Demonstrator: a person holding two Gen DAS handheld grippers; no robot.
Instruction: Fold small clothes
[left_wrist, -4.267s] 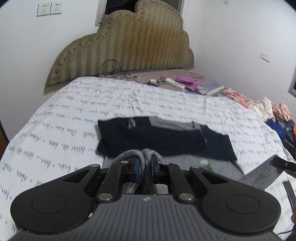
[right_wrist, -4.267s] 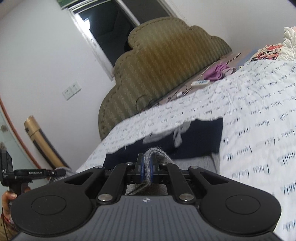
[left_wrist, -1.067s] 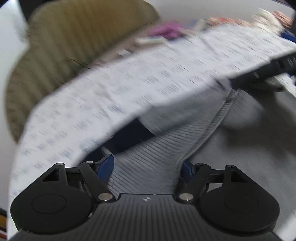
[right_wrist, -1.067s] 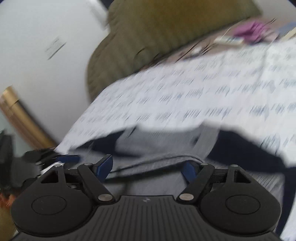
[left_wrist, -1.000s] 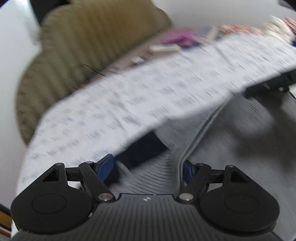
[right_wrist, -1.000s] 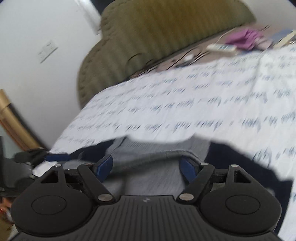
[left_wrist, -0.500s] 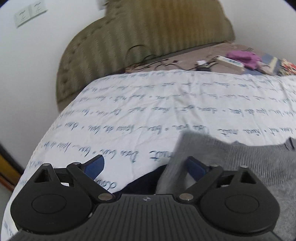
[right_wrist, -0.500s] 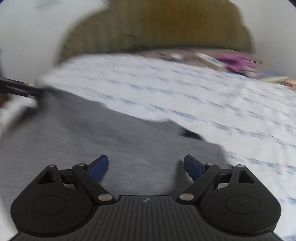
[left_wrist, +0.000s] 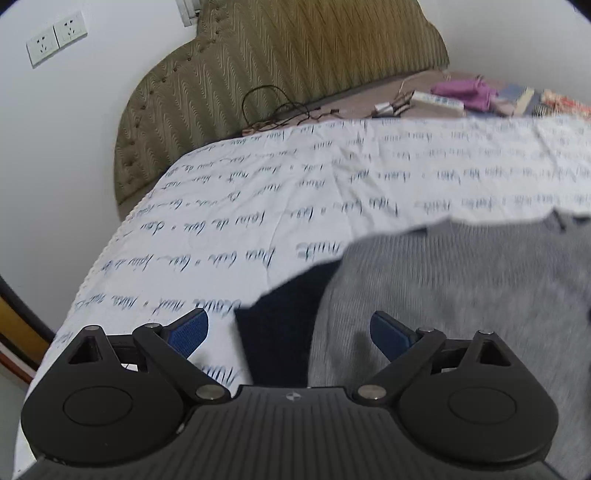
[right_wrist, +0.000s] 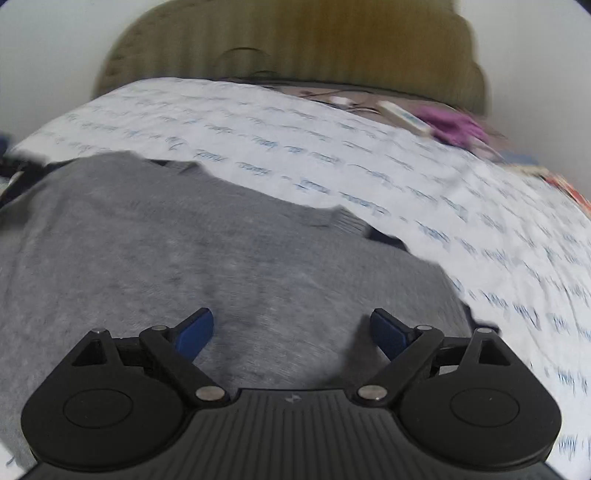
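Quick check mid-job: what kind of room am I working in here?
Most likely a bedroom: a bed sheet printed with script, a padded headboard against the wall, and the grey garment laid on the bed.

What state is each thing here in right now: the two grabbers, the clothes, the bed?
Left gripper: open, holding nothing, above the edge of the clothes.
Right gripper: open, holding nothing, above the grey cloth.
Grey garment: lying spread out flat on the bed.
Dark blue garment: mostly covered by the grey one, an edge showing.
Bed sheet: spread smooth.
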